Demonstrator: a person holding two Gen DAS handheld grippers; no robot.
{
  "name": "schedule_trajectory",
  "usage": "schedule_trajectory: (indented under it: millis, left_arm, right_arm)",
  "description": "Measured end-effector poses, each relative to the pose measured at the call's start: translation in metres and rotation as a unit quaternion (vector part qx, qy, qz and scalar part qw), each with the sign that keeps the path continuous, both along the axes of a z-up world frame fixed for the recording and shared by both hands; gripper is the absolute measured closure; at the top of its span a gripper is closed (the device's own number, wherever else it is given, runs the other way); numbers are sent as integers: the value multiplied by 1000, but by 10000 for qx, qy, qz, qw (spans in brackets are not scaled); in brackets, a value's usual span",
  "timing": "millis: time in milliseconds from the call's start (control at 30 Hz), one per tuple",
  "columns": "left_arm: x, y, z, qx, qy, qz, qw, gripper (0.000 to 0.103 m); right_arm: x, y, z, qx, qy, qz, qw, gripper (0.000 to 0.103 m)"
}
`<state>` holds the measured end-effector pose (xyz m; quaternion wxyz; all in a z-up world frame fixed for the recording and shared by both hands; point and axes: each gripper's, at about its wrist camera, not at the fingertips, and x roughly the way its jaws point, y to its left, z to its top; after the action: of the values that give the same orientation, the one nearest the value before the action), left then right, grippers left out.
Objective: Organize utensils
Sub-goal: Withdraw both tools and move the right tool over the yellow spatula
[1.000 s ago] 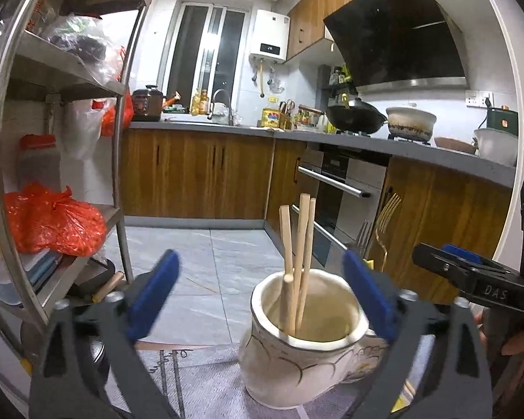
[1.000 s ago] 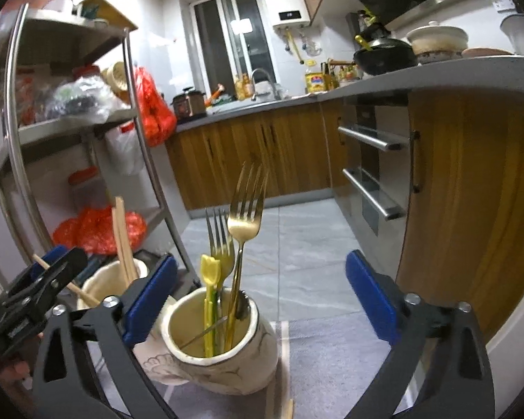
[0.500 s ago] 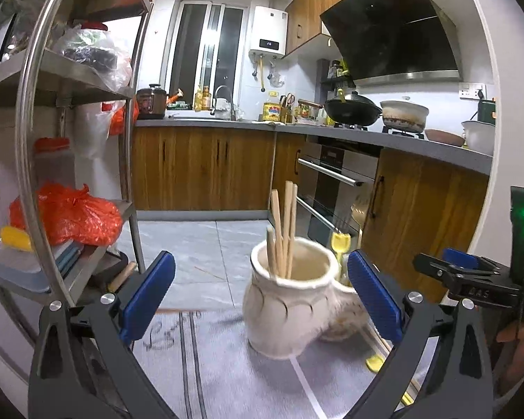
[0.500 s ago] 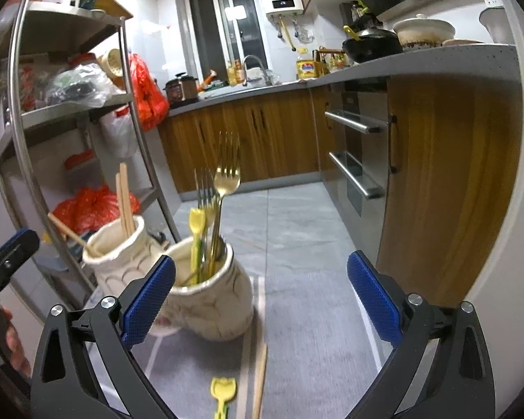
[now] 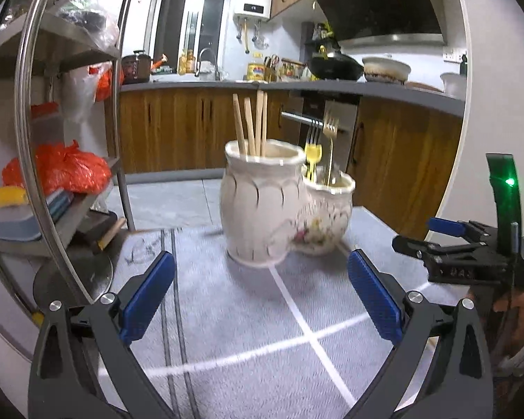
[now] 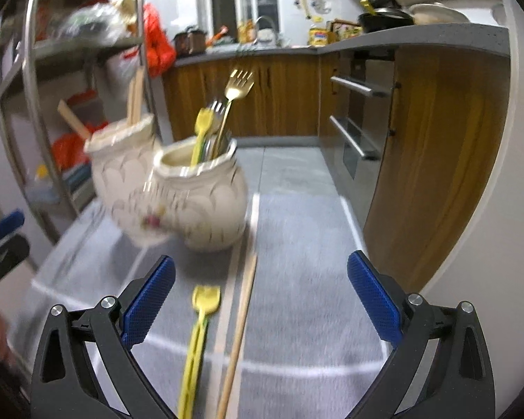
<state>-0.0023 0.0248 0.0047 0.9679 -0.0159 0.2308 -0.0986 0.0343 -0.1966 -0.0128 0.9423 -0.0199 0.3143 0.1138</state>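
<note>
Two cream ceramic jars stand touching on a grey mat. The taller jar [image 5: 262, 206] holds several wooden chopsticks [image 5: 251, 124]; it also shows in the right wrist view [image 6: 122, 174]. The shorter jar [image 6: 202, 199] holds a gold fork [image 6: 235, 87], a yellow plastic fork [image 6: 201, 129] and other cutlery. A loose yellow fork [image 6: 199, 335] and a wooden chopstick [image 6: 239, 331] lie on the mat near my right gripper [image 6: 260, 302], which is open and empty. My left gripper [image 5: 260, 298] is open and empty, back from the jars.
A metal shelf rack [image 5: 28, 132] with red bags stands at the left. Wooden cabinets and an oven [image 6: 363, 118] run along the right. The grey mat [image 5: 248, 321] has white and dark lines. The right gripper's body [image 5: 471, 262] shows at the left view's right edge.
Both grippers have pulled back and up from the jars, which now look smaller and farther. The loose yellow fork and chopstick have come more fully into the right view.
</note>
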Motion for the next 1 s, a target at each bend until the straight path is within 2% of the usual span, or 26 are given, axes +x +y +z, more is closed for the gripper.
schedule_trajectory:
  millis: [100,300,433,533,600,700,900,1000]
  left_arm:
    - [4,2,-8,-95,156,-5,9998,6]
    - [3,12,-9,-434,162,23,9989,6]
    - [1,12,-7,-463,131,-8,9988,6]
    - [2,12,-7,-460,149,-26,9988,6]
    - [3,11,-8,-452,178,-34,9988,6]
    - [4,10,-9,-412,203,-32,9989,6]
    - [3,5,-8,-280,176,-38,9994,6]
    - [1,3,-8,-223,129,-36,9997,6]
  right_arm:
    - [-7,2,-8,-179,143,128,9997,5]
    - [-12,12,-21,-338,411,458,9975,5]
    - [-16,24,-24,-441,485,713,9953,5]
    - [-16,30,-25,-399,573,870,9938,10]
    - [-14,33,-28,-418,677,926,9925,32]
    - [-11,36,-33,-444,858,1010,9902,47]
    - [-10,42,-39,-517,972,1150,9872,70]
    - [-9,41,-40,-421,1023,1182,9868,72]
